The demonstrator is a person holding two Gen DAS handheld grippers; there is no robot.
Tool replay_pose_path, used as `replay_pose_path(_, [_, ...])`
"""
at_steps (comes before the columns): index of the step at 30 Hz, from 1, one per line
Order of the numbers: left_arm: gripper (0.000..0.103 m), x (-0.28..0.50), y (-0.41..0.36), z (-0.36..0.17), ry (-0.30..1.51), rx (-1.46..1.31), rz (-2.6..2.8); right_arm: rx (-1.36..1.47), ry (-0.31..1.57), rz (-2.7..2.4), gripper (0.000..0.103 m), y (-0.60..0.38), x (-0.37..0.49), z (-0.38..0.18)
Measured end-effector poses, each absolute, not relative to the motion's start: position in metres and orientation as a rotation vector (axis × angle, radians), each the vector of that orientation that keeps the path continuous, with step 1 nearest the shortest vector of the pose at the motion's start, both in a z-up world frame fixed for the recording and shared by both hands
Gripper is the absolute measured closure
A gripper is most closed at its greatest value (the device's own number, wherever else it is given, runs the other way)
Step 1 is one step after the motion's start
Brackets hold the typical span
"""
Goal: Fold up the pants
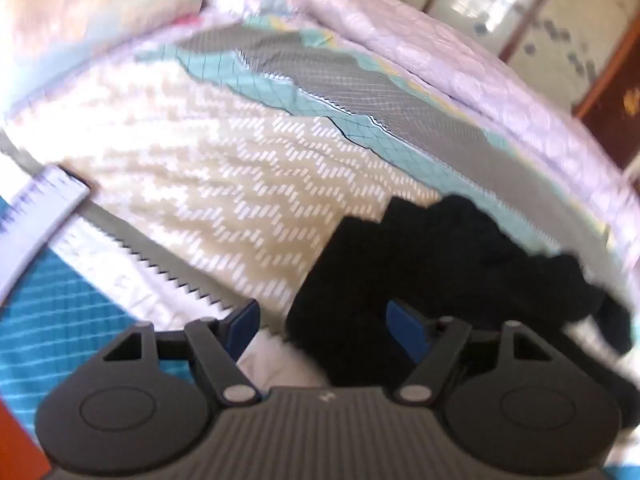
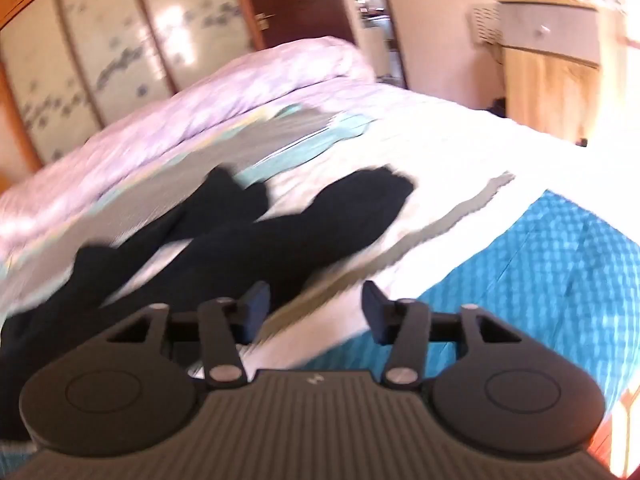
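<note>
Black pants (image 1: 432,264) lie crumpled on the patterned bedspread (image 1: 192,168). In the right wrist view the pants (image 2: 256,236) stretch away with both legs spread toward the far side. My left gripper (image 1: 322,328) is open, just above the near edge of the pants, with its right finger over the black cloth. My right gripper (image 2: 316,312) is open and empty, to the right of the pants above the bedspread (image 2: 440,160). Both views are blurred by motion.
A rolled lilac quilt (image 1: 460,68) lies along the far side of the bed, also seen in the right wrist view (image 2: 200,96). A wardrobe with sliding doors (image 2: 100,48) stands behind. A wooden cabinet (image 2: 552,60) stands at the right. A teal sheet (image 2: 540,264) covers the bed's near corner.
</note>
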State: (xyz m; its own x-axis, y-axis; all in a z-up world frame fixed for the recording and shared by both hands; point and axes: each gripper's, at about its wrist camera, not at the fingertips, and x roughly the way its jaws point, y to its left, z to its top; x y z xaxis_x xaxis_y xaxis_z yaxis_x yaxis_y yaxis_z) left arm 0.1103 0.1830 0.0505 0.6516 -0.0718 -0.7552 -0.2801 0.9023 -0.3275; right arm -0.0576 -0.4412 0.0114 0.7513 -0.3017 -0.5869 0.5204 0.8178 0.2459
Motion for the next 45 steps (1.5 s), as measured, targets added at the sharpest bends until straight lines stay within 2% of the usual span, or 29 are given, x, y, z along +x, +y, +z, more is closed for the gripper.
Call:
replay_pose_path(2, [0.019, 0.126, 0.189, 0.053, 0.823, -0.441, 0.158, 0.402, 0.576, -0.507, 0.045, -0.465, -0.044, 0.013])
replay_pose_path(5, [0.017, 0.159, 0.171, 0.059, 0.787, -0.329, 0.190, 0.455, 0.601, -0.536, 0.045, -0.489, -0.020, 0.015])
replay_pose_path(8, [0.017, 0.189, 0.145, 0.040, 0.865, -0.284, 0.108, 0.573, 0.610, -0.547, 0.043, -0.522, 0.004, 0.011])
replay_pose_path(9, [0.020, 0.195, 0.141, 0.032, 0.895, -0.281, 0.094, 0.605, 0.612, -0.562, 0.043, -0.536, 0.014, 0.004])
replay_pose_path(10, [0.042, 0.201, 0.133, 0.025, 0.921, -0.282, 0.082, 0.632, 0.617, -0.573, 0.043, -0.552, 0.024, 0.000])
replay_pose_path(11, [0.053, 0.204, 0.136, 0.021, 0.944, -0.288, 0.063, 0.657, 0.632, -0.582, 0.043, -0.561, 0.034, -0.004])
replay_pose_path(12, [0.055, 0.202, 0.133, 0.021, 0.959, -0.296, 0.062, 0.685, 0.654, -0.587, 0.044, -0.567, 0.042, -0.011])
replay_pose_path(13, [0.059, 0.201, 0.131, 0.020, 0.952, -0.295, 0.062, 0.721, 0.687, -0.572, 0.051, -0.573, 0.049, -0.022])
replay_pose_path(14, [0.065, 0.195, 0.128, 0.024, 0.933, -0.286, 0.051, 0.755, 0.725, -0.545, 0.086, -0.574, 0.056, -0.031])
replay_pose_path(15, [0.070, 0.191, 0.130, 0.027, 0.910, -0.275, 0.035, 0.765, 0.733, -0.539, 0.094, -0.572, 0.059, -0.034])
replay_pose_path(16, [0.091, 0.181, 0.130, 0.042, 0.881, -0.262, 0.022, 0.754, 0.709, -0.544, 0.094, -0.567, 0.059, -0.026])
replay_pose_path(22, [0.094, 0.118, 0.180, 0.151, 0.767, -0.468, -0.126, 0.782, 0.389, -0.477, 0.094, -0.586, -0.002, 0.073])
replay_pose_path(25, [0.094, 0.082, 0.187, 0.167, 0.741, -0.504, -0.175, 0.723, 0.323, -0.502, 0.094, -0.591, -0.050, 0.105])
replay_pose_path(27, [0.094, 0.061, 0.189, 0.154, 0.767, -0.506, -0.180, 0.704, 0.323, -0.533, 0.094, -0.595, -0.081, 0.108])
replay_pose_path(28, [0.093, 0.053, 0.191, 0.142, 0.807, -0.519, -0.179, 0.692, 0.351, -0.559, 0.094, -0.598, -0.092, 0.103])
replay_pose_path(30, [0.082, 0.047, 0.193, 0.108, 0.915, -0.515, -0.140, 0.626, 0.483, -0.618, 0.087, -0.602, -0.102, 0.079])
replay_pose_path(33, [0.082, 0.043, 0.197, 0.072, 1.000, -0.446, -0.008, 0.565, 0.681, -0.740, 0.085, -0.606, -0.109, 0.038])
replay_pose_path(34, [0.076, 0.042, 0.200, 0.067, 1.004, -0.458, 0.003, 0.587, 0.676, -0.749, 0.084, -0.607, -0.117, 0.030])
replay_pose_path(35, [0.066, 0.041, 0.204, 0.064, 0.999, -0.485, 0.000, 0.598, 0.645, -0.754, 0.084, -0.605, -0.124, 0.027])
replay_pose_path(37, [0.051, 0.044, 0.209, 0.065, 0.967, -0.520, -0.002, 0.559, 0.598, -0.776, 0.079, -0.594, -0.121, 0.031])
replay_pose_path(38, [0.044, 0.045, 0.210, 0.066, 0.949, -0.511, 0.001, 0.512, 0.577, -0.789, 0.071, -0.583, -0.116, 0.035])
replay_pose_path(39, [0.041, 0.044, 0.210, 0.063, 0.939, -0.496, 0.005, 0.465, 0.558, -0.795, 0.063, -0.577, -0.110, 0.040])
replay_pose_path(41, [0.028, 0.046, 0.209, 0.059, 0.938, -0.501, -0.008, 0.407, 0.505, -0.767, 0.061, -0.562, -0.102, 0.053])
replay_pose_path(43, [0.018, 0.037, 0.207, 0.046, 0.937, -0.529, -0.049, 0.360, 0.452, -0.727, 0.055, -0.547, -0.097, 0.061])
replay_pose_path(44, [0.014, 0.032, 0.204, 0.042, 0.937, -0.547, -0.070, 0.330, 0.442, -0.724, 0.050, -0.539, -0.095, 0.061])
replay_pose_path(45, [0.013, 0.030, 0.201, 0.037, 0.935, -0.563, -0.099, 0.307, 0.451, -0.726, 0.049, -0.535, -0.090, 0.059])
